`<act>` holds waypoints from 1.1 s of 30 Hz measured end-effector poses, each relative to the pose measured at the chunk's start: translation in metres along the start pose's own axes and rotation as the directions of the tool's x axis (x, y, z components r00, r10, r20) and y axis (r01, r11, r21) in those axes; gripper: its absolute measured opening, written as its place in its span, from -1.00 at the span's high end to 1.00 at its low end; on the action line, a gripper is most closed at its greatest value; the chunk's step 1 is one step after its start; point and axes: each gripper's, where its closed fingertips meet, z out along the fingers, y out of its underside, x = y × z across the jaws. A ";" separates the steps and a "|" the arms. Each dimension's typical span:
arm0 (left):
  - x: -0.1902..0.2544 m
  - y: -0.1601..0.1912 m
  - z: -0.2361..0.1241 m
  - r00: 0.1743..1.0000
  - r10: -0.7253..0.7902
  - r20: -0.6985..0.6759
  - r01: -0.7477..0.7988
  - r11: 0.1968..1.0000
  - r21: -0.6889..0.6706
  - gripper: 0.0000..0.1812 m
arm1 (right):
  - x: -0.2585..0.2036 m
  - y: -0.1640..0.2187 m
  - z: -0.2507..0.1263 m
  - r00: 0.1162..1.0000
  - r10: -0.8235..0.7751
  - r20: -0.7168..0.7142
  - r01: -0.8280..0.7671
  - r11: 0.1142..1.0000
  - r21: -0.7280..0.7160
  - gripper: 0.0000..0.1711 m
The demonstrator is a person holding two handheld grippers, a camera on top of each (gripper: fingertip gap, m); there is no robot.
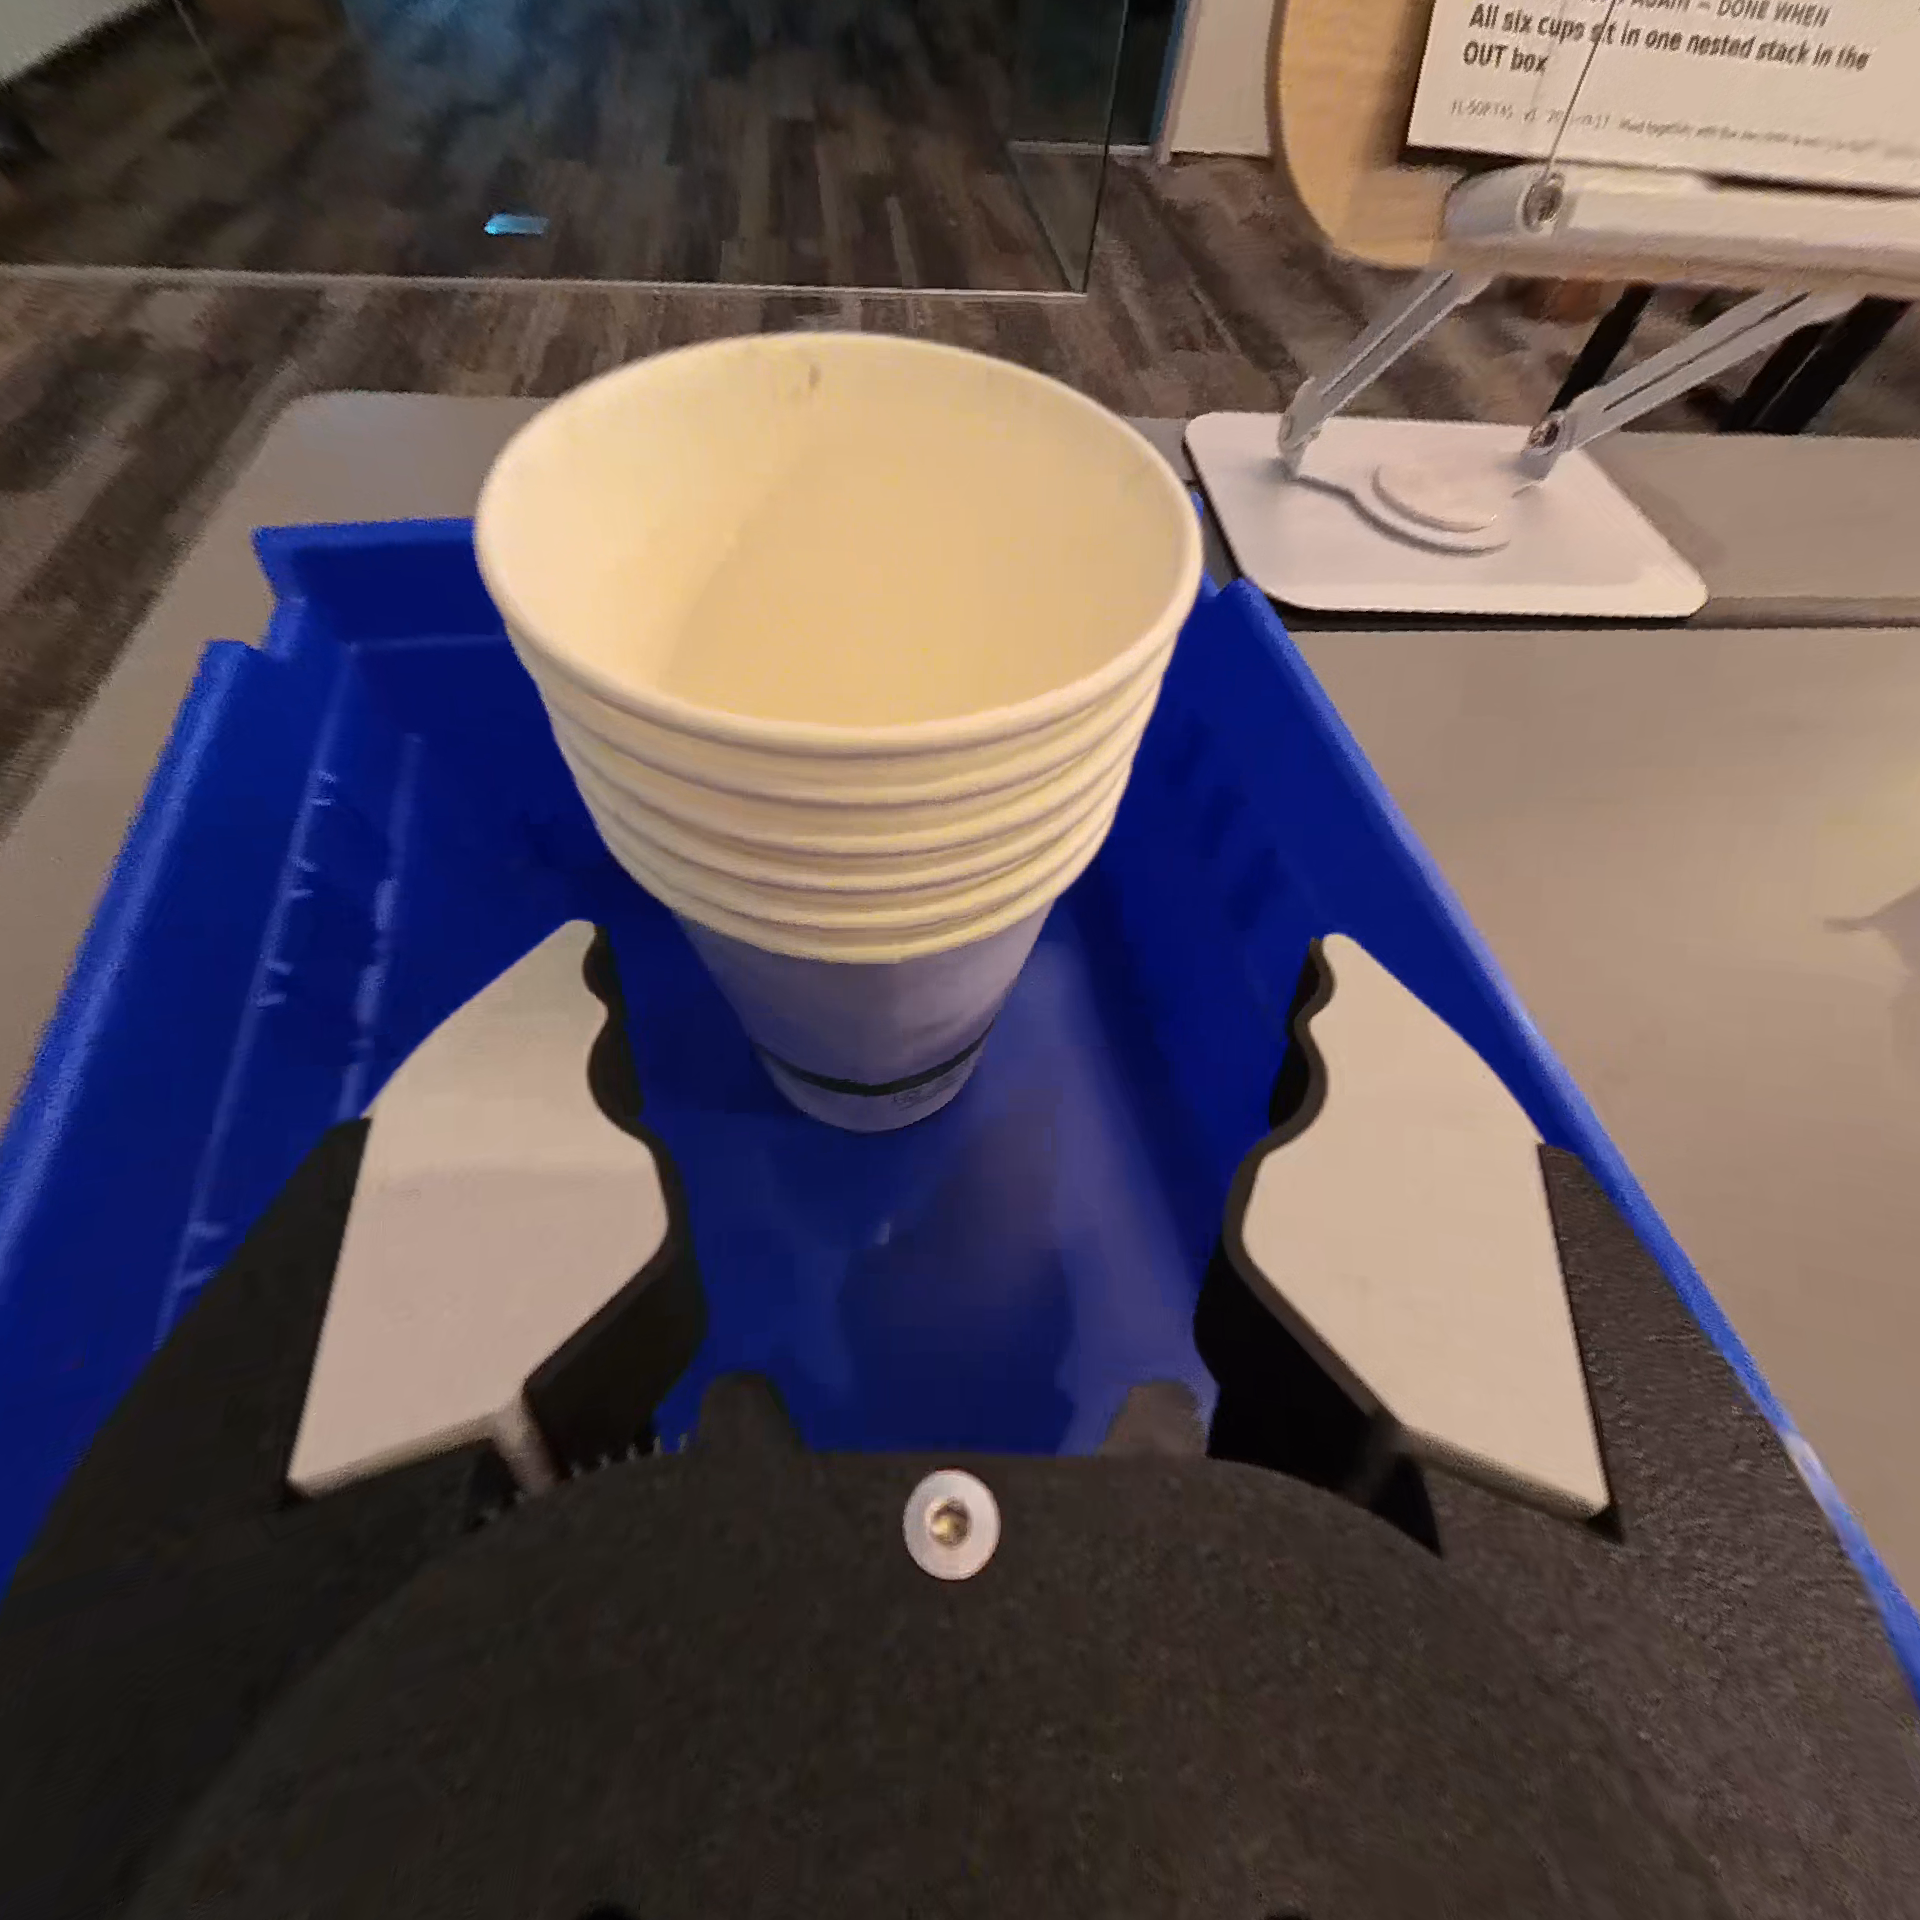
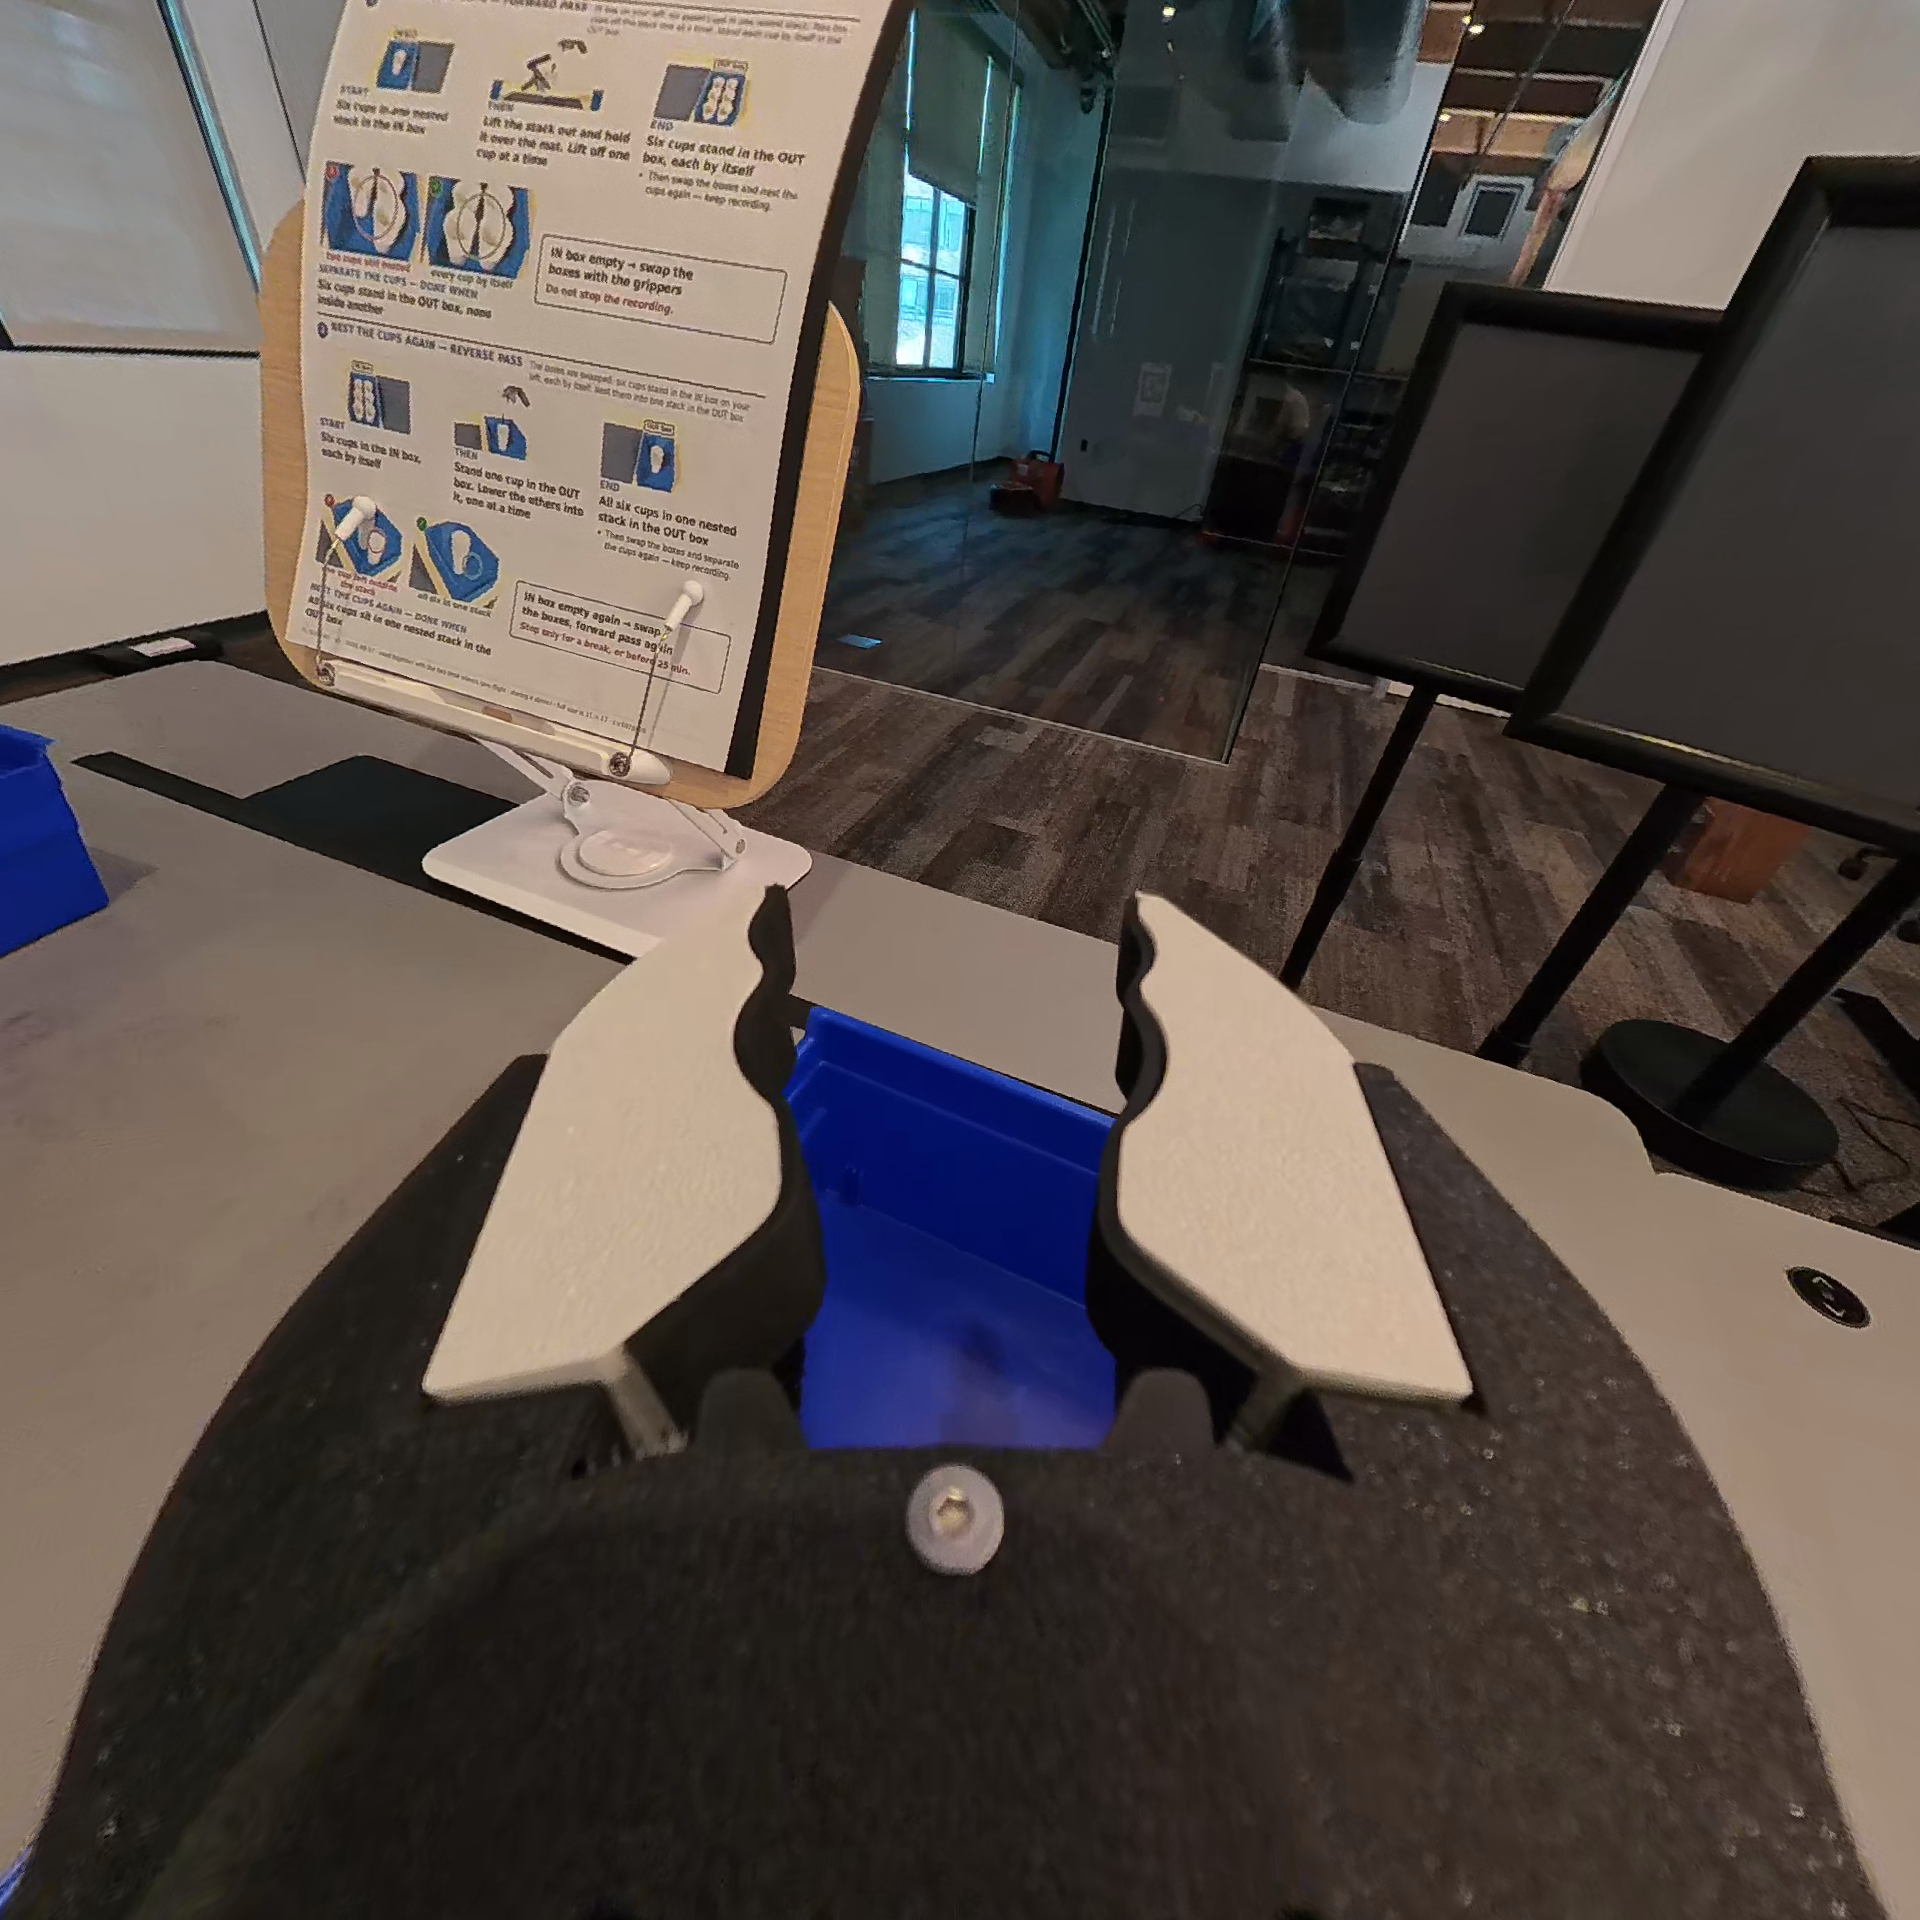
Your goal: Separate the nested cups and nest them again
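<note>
Cups: a nested stack of paper cups (image 1: 847,727) stands upright in the middle of the left wrist view, cream inside, with several rolled rims showing one above another and a pale blue-tinted wall below them.
Cup base: it rests on the floor of the blue bin (image 1: 312,831), toward the bin's far end.
Left gripper (image 1: 956,997): low in the frame, jaws wide apart, one finger at either side of the stack's lower part, both clear of the cups and holding nothing.
Left fingers (image 1: 488,1195): grey plates with black wavy inner edges, hanging over the inside of the bin.
Right gripper (image 2: 951,935): centre of the right wrist view, jaws apart with a moderate gap, nothing between them.
Second bin (image 2: 935,1195): blue, seen through the gap between the right fingers, lower centre; no cups show in the part that is visible.
Other blue corner (image 2: 42,842): a bin's edge at the far left of the right wrist view.
Table (image 2: 208,1091): grey, under both bins.
Instruction sheet (image 2: 561,343): printed page on a wooden board, upper left of the right wrist view, propped on a white stand (image 2: 623,862).
Black mat (image 2: 343,810): flat on the table, left of the stand.
</note>
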 end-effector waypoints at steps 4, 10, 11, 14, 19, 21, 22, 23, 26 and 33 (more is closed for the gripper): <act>-0.007 0.002 0.010 0.999 0.001 0.032 -0.001 1.000 0.002 -0.33 | 0.003 0.002 -0.001 1.000 0.006 -0.003 -0.006 1.000 0.001 0.31; -0.017 0.000 0.022 0.998 0.010 0.062 -0.011 1.000 0.006 -0.34 | 0.005 0.001 -0.002 1.000 0.022 0.002 -0.022 1.000 0.015 0.31; -0.018 0.002 0.024 0.998 0.006 0.063 -0.006 1.000 0.000 -0.33 | 0.006 0.001 -0.002 1.000 0.021 0.002 -0.021 1.000 0.015 0.31; -0.019 0.003 0.028 0.998 -0.014 0.059 0.014 1.000 -0.002 -0.33 | 0.006 0.002 -0.002 1.000 0.019 -0.002 -0.019 1.000 0.014 0.32; -0.020 0.006 0.034 0.998 0.006 0.067 -0.006 1.000 -0.002 -0.30 | 0.005 0.006 0.000 1.000 0.002 -0.008 -0.002 1.000 -0.008 0.32; -0.022 0.007 0.037 0.997 0.017 0.075 -0.017 1.000 -0.003 -0.29 | 0.004 0.005 0.001 1.000 0.004 -0.004 -0.004 1.000 -0.007 0.33; -0.023 0.006 0.038 0.997 0.016 0.075 -0.016 1.000 -0.002 -0.30 | 0.003 0.006 0.002 1.000 0.004 -0.001 -0.004 1.000 -0.009 0.33; -0.024 0.006 0.038 0.997 0.015 0.073 -0.015 1.000 0.001 -0.30 | 0.002 0.006 0.003 1.000 0.002 0.000 -0.002 1.000 -0.011 0.33; -0.025 0.005 0.040 0.997 0.032 0.073 -0.032 0.999 -0.006 -0.31 | 0.002 0.008 0.004 1.000 -0.009 -0.004 0.009 1.000 -0.023 0.33; -0.025 0.010 0.043 0.998 0.025 0.057 -0.025 1.000 -0.008 -0.26 | -0.001 0.010 0.007 1.000 -0.021 -0.001 0.020 0.999 -0.035 0.34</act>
